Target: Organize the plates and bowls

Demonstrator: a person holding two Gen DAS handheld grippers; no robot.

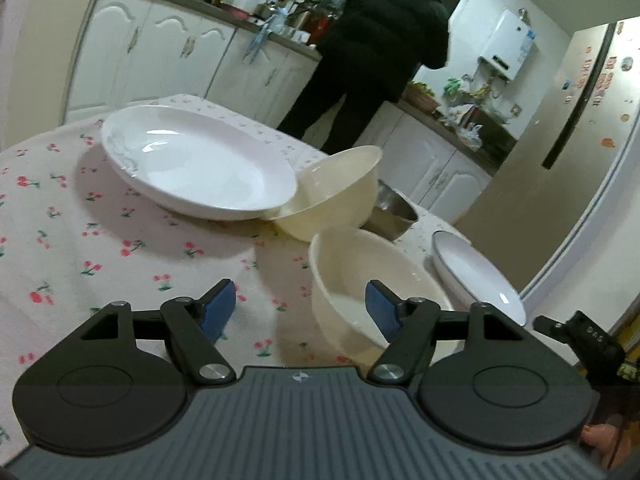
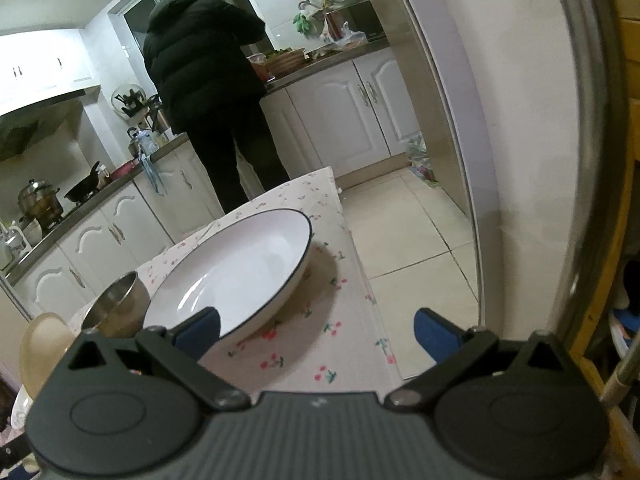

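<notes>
In the left wrist view a large white plate (image 1: 196,160) lies on the cherry-print tablecloth (image 1: 80,240), its right edge resting on a tilted cream bowl (image 1: 336,196). A second cream bowl (image 1: 360,280) stands nearer, its rim between the fingers of my open left gripper (image 1: 301,312). A steel bowl (image 1: 394,212) stands behind it, and a dark-rimmed white plate (image 1: 476,276) lies at the right. In the right wrist view my right gripper (image 2: 316,330) is open and empty, just short of the dark-rimmed plate (image 2: 236,272); the steel bowl (image 2: 118,308) and a cream bowl (image 2: 42,348) show at the left.
A person in a black coat (image 1: 380,52) stands at the kitchen counter (image 1: 256,24) beyond the table. White cabinets (image 2: 352,112) line the walls. The table's right edge (image 2: 360,264) drops to a tiled floor (image 2: 412,240). A fridge (image 1: 568,140) stands at the right.
</notes>
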